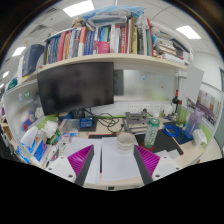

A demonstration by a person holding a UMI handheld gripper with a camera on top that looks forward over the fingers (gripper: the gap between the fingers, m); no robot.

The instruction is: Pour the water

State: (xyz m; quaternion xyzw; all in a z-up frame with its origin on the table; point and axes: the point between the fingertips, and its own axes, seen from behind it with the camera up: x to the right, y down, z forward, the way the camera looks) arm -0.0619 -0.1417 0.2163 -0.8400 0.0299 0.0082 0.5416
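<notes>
Clutter crowds the left end of the desk [105, 165]: white bottles and blue packets below a dark monitor [76, 88], under a shelf of books [95, 42]. Toward the middle, the gripper [115, 158] has its fingers spread wide, magenta pads [81, 157] facing inward, holding nothing. A small white cup [125, 141] stands on the desk just ahead of the fingers, roughly between their lines and touched by neither. Farther right, a clear bottle with a green cap [152, 130] stands near the back, well apart from the cup; it is probably the water source. A dark bottle [178, 103] stands at the far right.

Risk, as I judge it: the cup looks light, so a finger arriving off-centre could knock it over. Reaching for the bottle could brush the nearby clutter, and spilled water would threaten the monitor.
</notes>
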